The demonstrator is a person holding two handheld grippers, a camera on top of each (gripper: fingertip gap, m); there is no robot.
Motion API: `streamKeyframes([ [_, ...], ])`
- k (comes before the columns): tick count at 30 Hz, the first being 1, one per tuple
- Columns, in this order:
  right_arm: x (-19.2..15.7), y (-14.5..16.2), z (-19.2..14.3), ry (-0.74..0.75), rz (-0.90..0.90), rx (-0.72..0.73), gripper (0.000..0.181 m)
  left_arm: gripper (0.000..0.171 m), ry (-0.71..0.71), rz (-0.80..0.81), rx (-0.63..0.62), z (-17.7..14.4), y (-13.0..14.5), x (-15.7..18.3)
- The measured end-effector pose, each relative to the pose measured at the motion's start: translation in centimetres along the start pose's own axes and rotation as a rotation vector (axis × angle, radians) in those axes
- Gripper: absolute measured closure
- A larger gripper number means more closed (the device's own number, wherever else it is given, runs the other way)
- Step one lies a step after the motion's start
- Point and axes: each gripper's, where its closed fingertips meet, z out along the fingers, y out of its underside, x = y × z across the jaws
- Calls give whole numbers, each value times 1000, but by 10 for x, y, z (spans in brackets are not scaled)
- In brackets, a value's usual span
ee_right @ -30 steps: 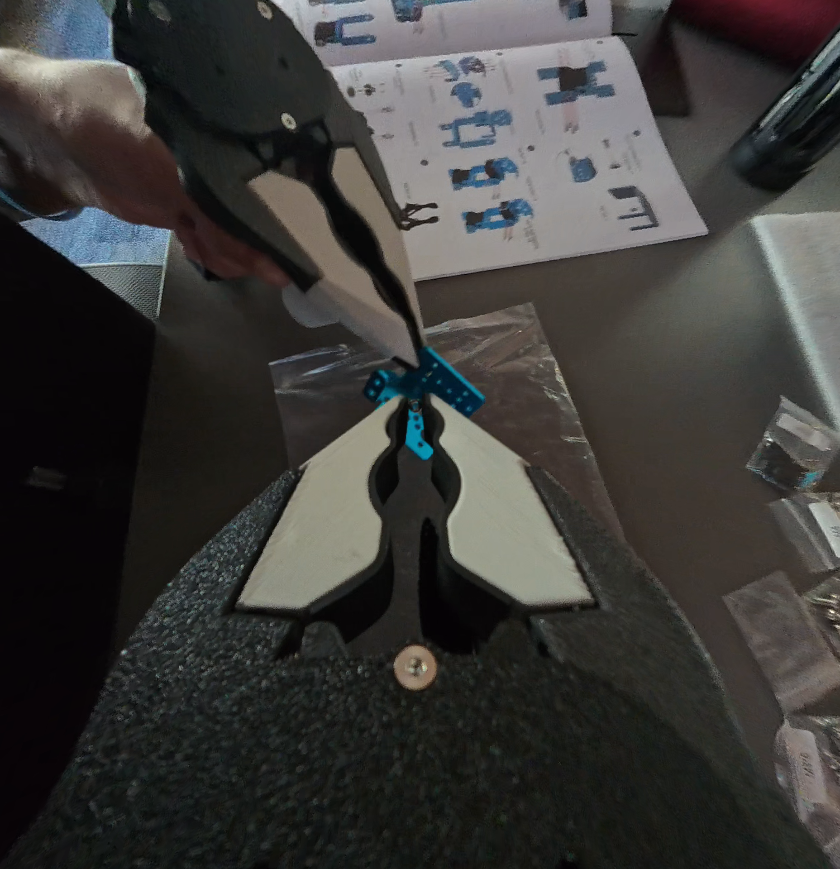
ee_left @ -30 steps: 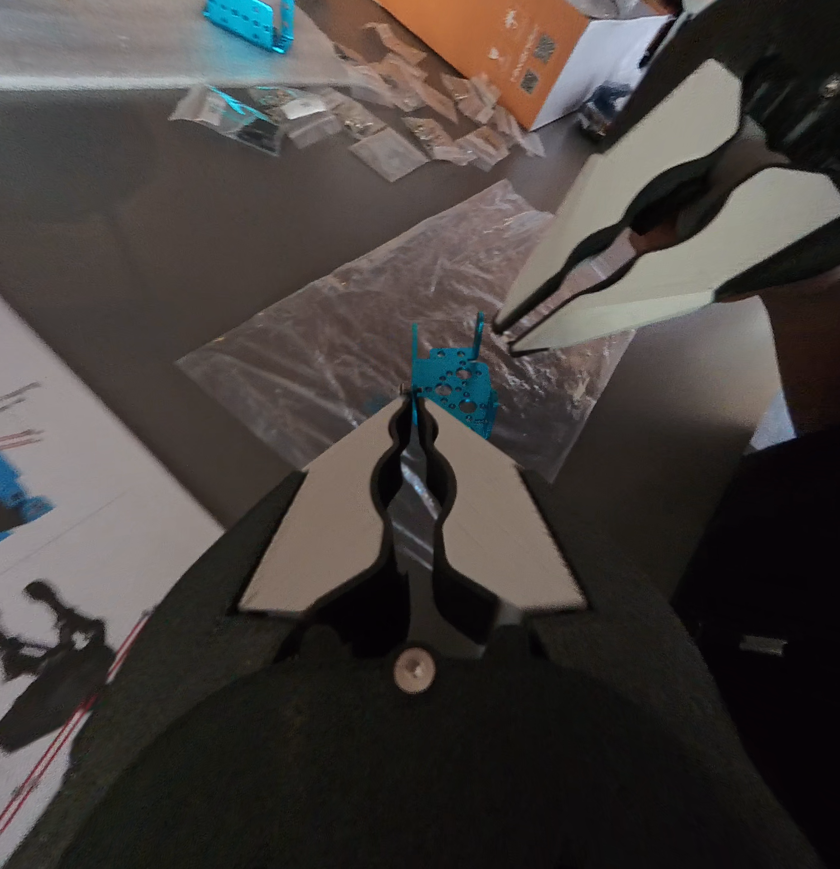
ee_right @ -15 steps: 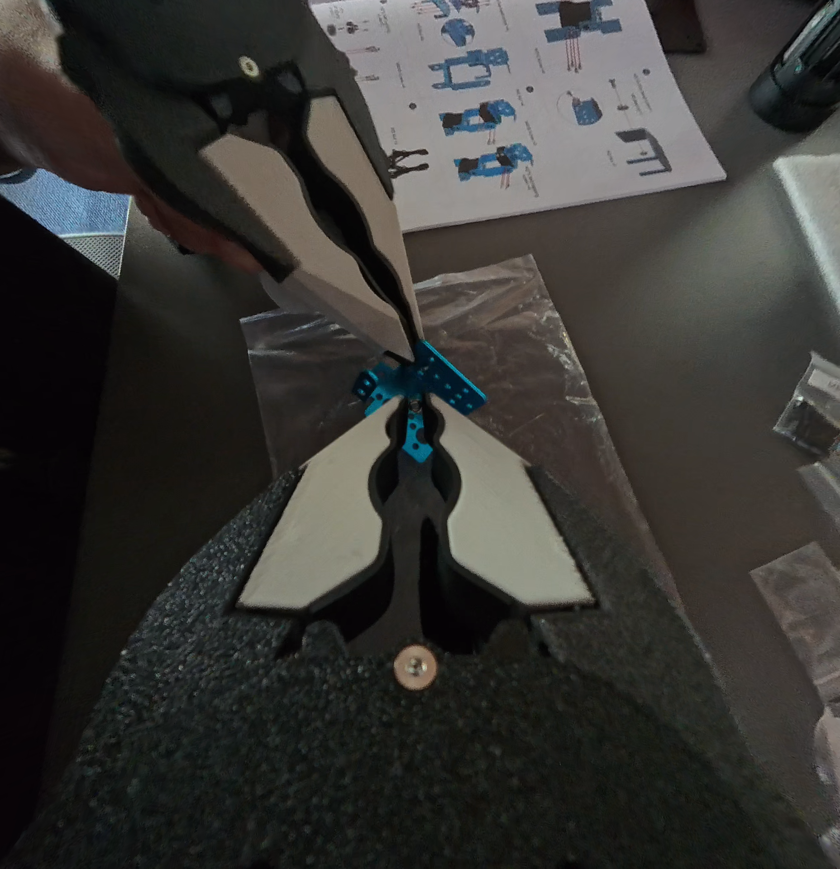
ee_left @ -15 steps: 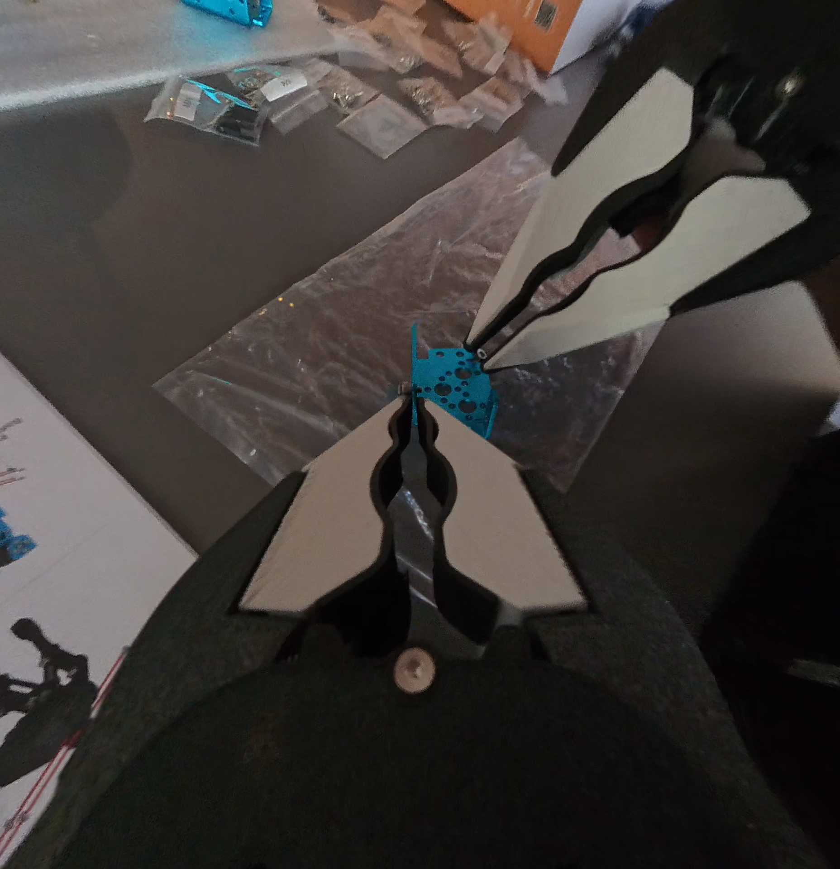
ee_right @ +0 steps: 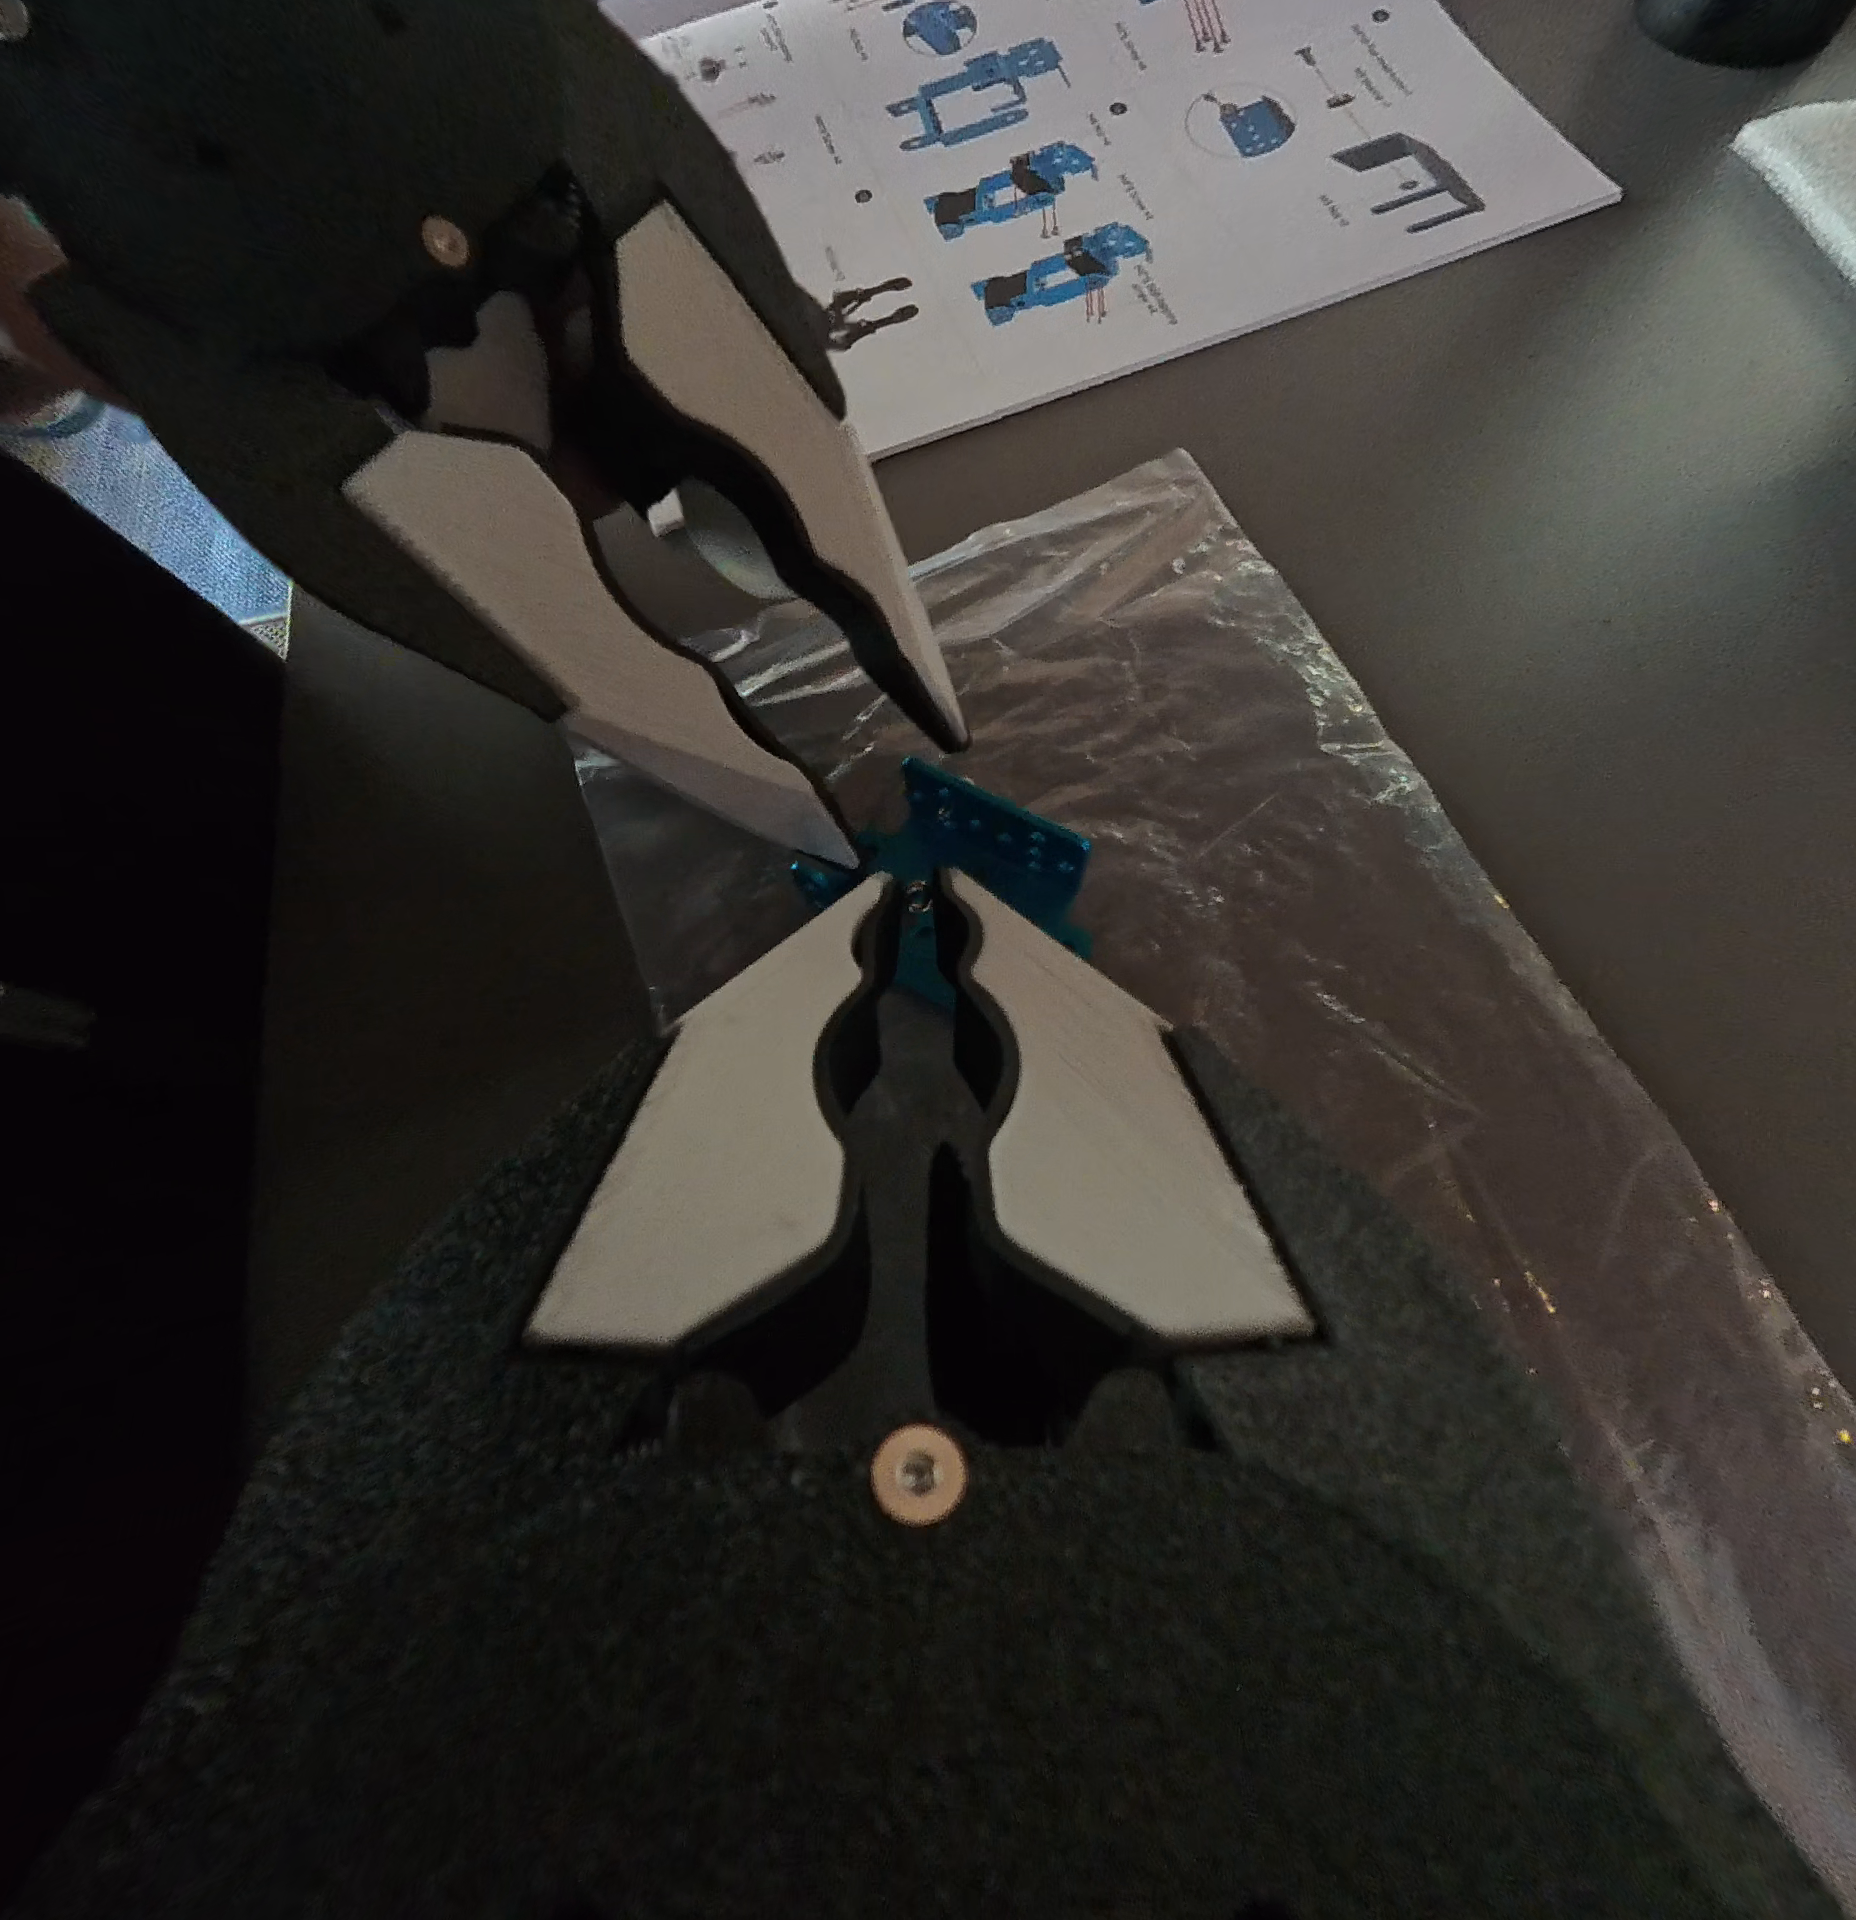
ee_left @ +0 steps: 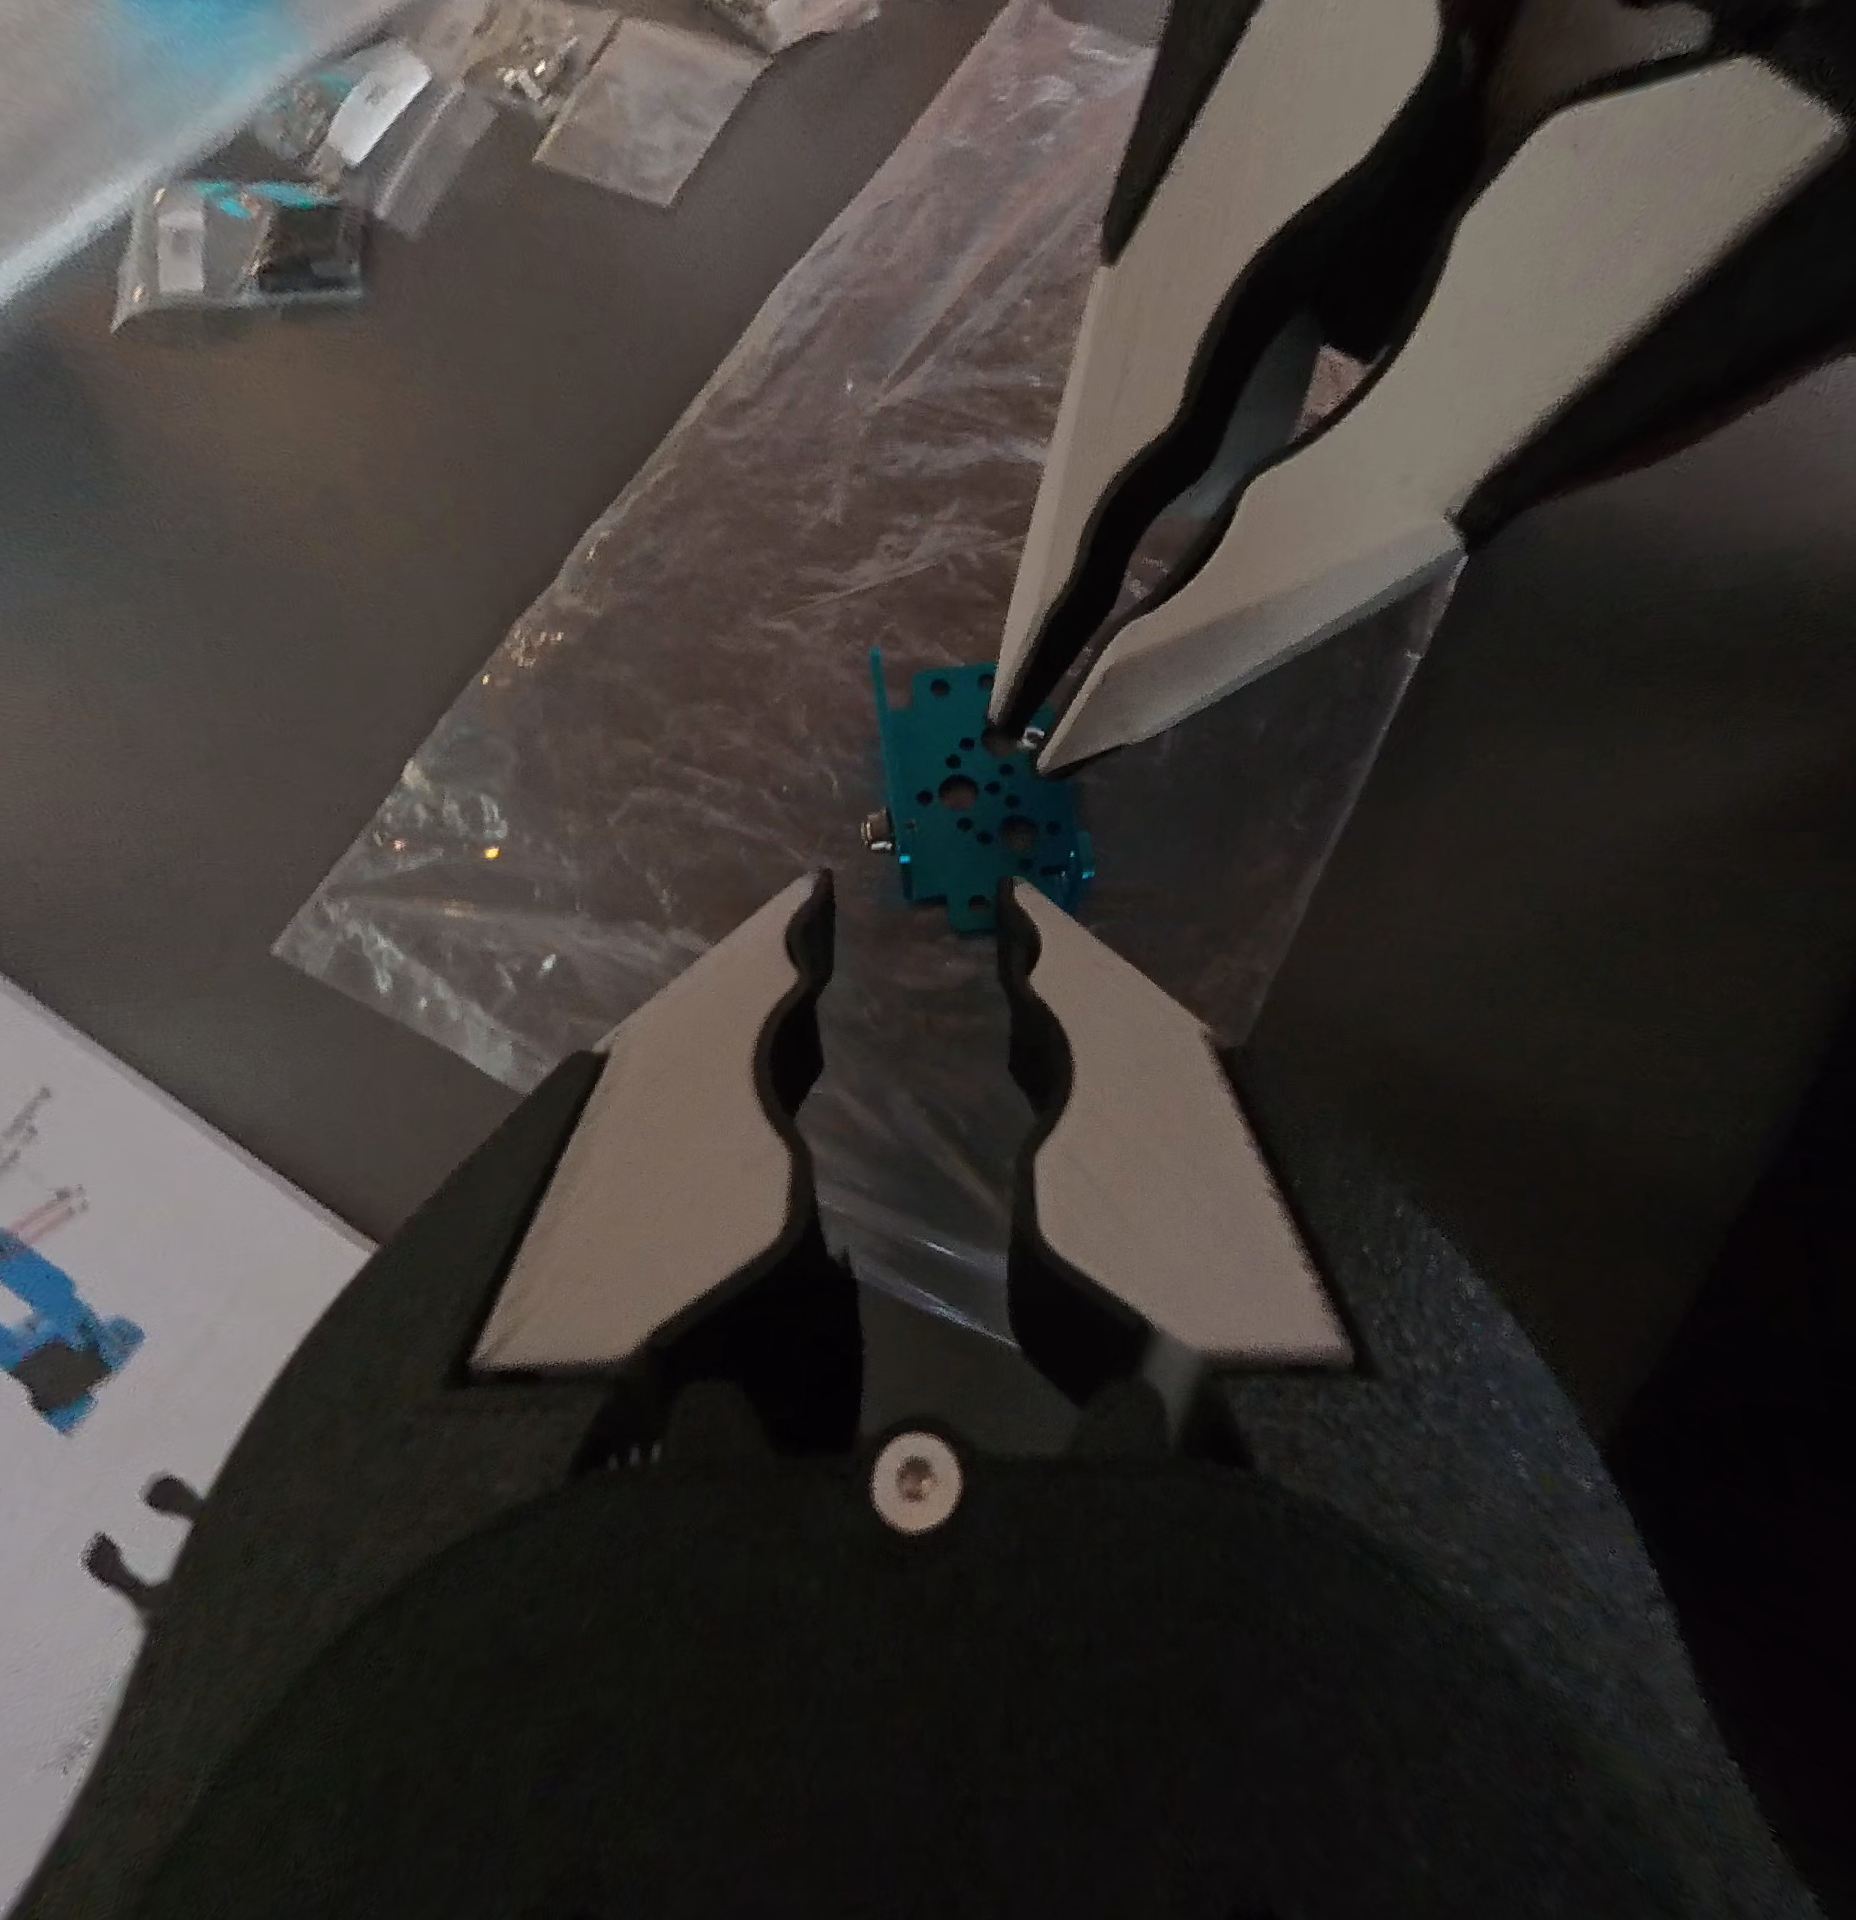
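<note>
The right claw [ee_right: 916,878] is pinched on the blue bracket [ee_right: 991,842], holding it over the clear plastic sheet [ee_right: 1267,831] in the middle of the tabletop [ee_right: 1526,436]. The left claw [ee_left: 919,883] stands apart, tips just beside the bracket. An instruction booklet [ee_right: 1163,156] lies near the sheet.

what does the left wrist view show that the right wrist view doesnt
Only the left wrist view: small clear parts bags on the dark table at upper left, and a silver screw head on the blue bracket's side.

Only the right wrist view: the open instruction booklet's page of blue assembly drawings, nearly whole.

Both: the blue perforated bracket on the clear plastic bag, the left gripper open just short of it, and the right gripper pinching its edge.
</note>
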Motion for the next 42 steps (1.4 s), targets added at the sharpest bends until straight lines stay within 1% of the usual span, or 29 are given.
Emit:
streamKeyframes([
  [3,0,2,2,8,0,-9,177,141,31,97,-4,1,-4,-2],
  [6,2,4,4,26,0,-27,177,141,80,170,-43,3,-3,-3],
  [10,8,7,7,62,11,-44,177,141,216,243,-83,3,1,5],
  [14,18,15,10,114,8,-91,177,142,287,279,-72,1,-2,14],
  [20,20,14,11,84,37,-81,178,141,345,304,-48,-5,-1,30],
  [22,17,11,6,59,36,-59,178,141,335,354,-33,-6,-1,25],
  [25,9,4,-7,17,56,-1,177,141,326,481,-12,-4,0,7],
  [27,3,1,-13,-32,93,45,178,129,371,541,-1,-1,-2,3],
  [29,-5,0,-14,-90,125,86,177,117,465,578,38,-1,-8,10],
  [31,-6,1,-15,-107,158,101,177,104,546,611,60,0,-12,17],
  [33,-6,1,-17,-104,178,114,177,101,564,639,61,5,-14,19],
  [35,-7,-1,-18,-106,194,129,177,103,572,663,41,10,-10,20],
  [37,-6,-1,-17,-99,218,134,177,111,596,670,33,12,-7,25],
  [38,-5,0,-17,-102,238,136,177,112,592,667,42,12,-9,26],
  [40,-2,1,-14,-96,305,134,177,126,575,656,72,12,-15,25],
  [42,-1,0,-13,-103,353,146,177,126,565,651,67,14,-15,24],
])
